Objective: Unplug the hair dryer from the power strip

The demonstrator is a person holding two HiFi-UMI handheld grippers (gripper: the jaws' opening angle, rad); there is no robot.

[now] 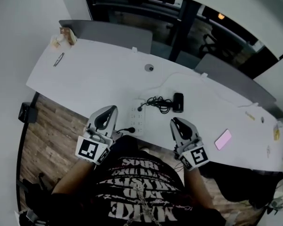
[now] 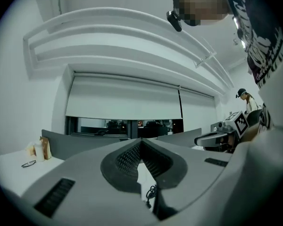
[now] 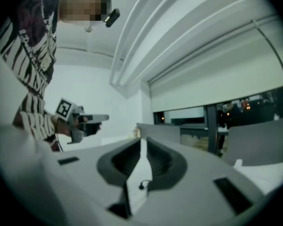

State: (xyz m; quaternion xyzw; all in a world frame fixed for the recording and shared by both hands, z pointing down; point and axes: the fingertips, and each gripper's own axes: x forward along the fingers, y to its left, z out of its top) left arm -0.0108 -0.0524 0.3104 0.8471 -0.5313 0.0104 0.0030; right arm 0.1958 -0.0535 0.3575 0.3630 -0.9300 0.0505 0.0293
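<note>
— What do we see at the far left of the counter (image 1: 94,74)?

— We see a small brown bag (image 1: 67,35) near the back edge and a pair of glasses (image 1: 59,59) just in front of it, both well apart from everything else.

— And the left tongs (image 1: 111,111)?

— We find them clenched tip to tip with nothing in them. From the head view their tip shows just left of the power strip (image 1: 137,117).

— Where is the strip?

— We see it lying white on the counter near the front edge, with a black plug (image 1: 130,130) at its near end.

— And the hair dryer (image 1: 178,102)?

— We spot it lying right of the strip, black. Its coiled cord (image 1: 155,102) lies between them. One cord end reaches the strip's right side, but we cannot tell whether it sits in a socket.

— The right tongs (image 1: 176,122)?

— We see only a thin slit between their jaws, which grasp nothing. Further right lies a pink slab (image 1: 223,139).
</note>
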